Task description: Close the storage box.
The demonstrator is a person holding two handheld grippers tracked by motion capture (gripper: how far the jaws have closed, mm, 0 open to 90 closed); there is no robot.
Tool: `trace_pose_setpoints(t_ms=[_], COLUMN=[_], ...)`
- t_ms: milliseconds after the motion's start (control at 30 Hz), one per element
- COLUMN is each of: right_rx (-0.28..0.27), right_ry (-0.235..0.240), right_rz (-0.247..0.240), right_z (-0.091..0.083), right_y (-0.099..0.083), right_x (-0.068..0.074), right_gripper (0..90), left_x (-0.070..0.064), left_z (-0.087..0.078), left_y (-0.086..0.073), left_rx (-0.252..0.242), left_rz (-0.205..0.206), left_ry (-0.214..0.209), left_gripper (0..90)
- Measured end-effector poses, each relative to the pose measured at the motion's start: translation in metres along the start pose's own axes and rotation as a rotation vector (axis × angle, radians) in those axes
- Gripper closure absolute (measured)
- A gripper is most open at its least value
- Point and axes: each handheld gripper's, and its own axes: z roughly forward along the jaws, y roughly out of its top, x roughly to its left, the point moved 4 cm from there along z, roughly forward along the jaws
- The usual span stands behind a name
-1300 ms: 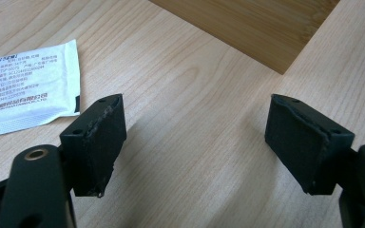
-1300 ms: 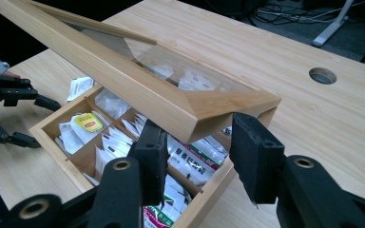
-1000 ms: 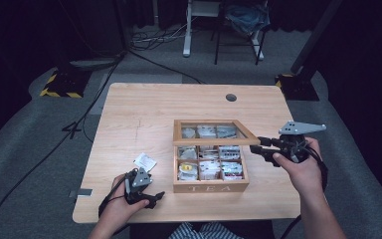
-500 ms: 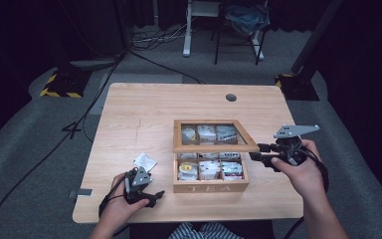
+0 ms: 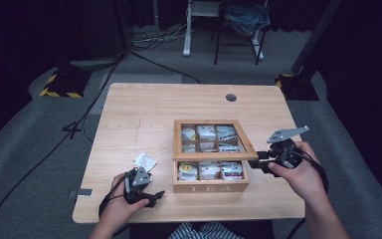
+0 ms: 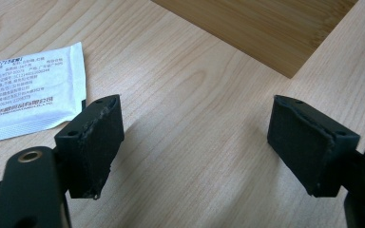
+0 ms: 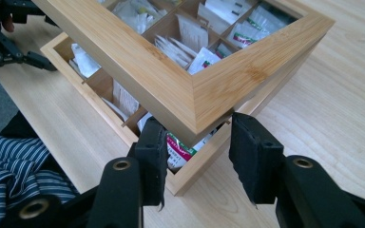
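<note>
At the tea box [image 5: 210, 185], right gripper [image 7: 197, 147] straddles the lid [image 7: 180, 90] corner.

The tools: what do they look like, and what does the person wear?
Both tools are black. The right tool carries a grey three-cornered plate on top, and the left tool a smaller grey plate. Each has two flat black pads with brass-coloured rivets. Black cables trail from them. A blue-and-white striped garment shows.

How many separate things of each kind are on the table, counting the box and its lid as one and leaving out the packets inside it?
Wooden tea box with its glass-paned lid part-raised: 1
Loose white tea packet lying on the table: 1
Hand-held grippers, left hand-held gripper and right hand-held gripper: 2
Total: 4
</note>
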Motion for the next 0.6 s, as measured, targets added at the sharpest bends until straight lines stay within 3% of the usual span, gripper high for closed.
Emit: trace_pose_setpoints(t_ms=[600], right_rx=[0.110], right_ry=[0.018], right_rz=[-0.039], right_z=[0.012], right_y=[-0.006], right_x=[0.004], right_gripper=[58.5], left_x=[0.000], left_z=[0.000], left_y=[0.000], left_rx=[0.000], left_rz=[0.000], left_ry=[0.000], left_gripper=[20.3])
